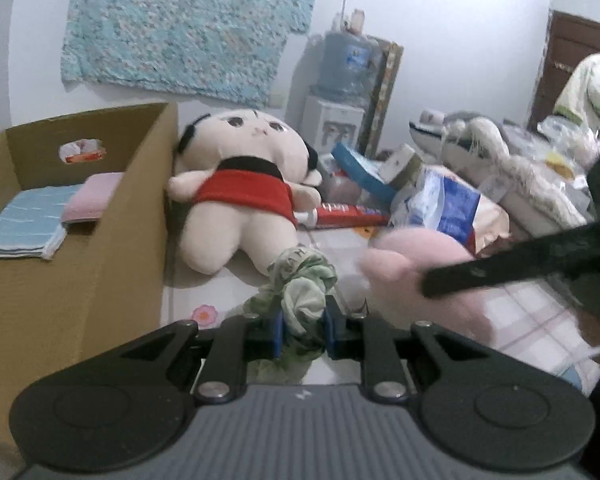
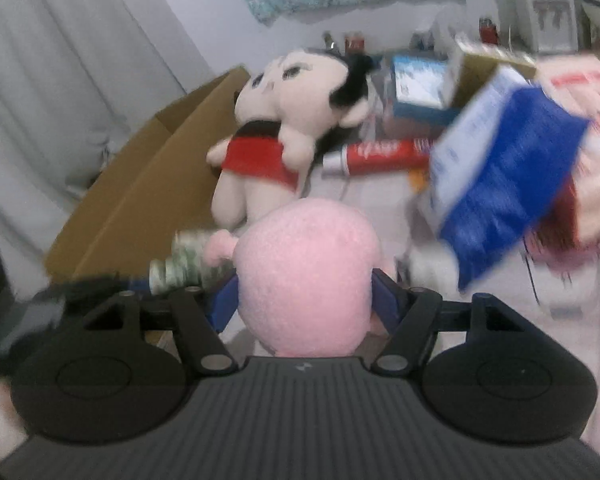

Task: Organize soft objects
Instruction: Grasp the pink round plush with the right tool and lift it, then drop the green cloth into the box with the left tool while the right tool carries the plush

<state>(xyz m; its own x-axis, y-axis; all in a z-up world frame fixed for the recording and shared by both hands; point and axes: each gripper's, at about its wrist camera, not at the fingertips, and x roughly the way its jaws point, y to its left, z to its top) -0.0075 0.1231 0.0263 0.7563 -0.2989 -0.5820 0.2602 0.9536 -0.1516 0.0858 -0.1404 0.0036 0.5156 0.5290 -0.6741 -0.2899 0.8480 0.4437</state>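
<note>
Green cloth (image 1: pixel 302 300) (crumpled) above tiled floor (image 1: pixel 520 312), beside cardboard box (image 1: pixel 60 280).

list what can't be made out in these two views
- Pink plush, right wrist view: its face and lower half, hidden behind its own bulk and the right tongs.
- Green cloth, left wrist view: its lower end, hidden behind the left tongs.
- Blue-and-white bag, right wrist view: print smeared by blur.
- Cardboard box, left wrist view: near part cut off by the left edge.
</note>
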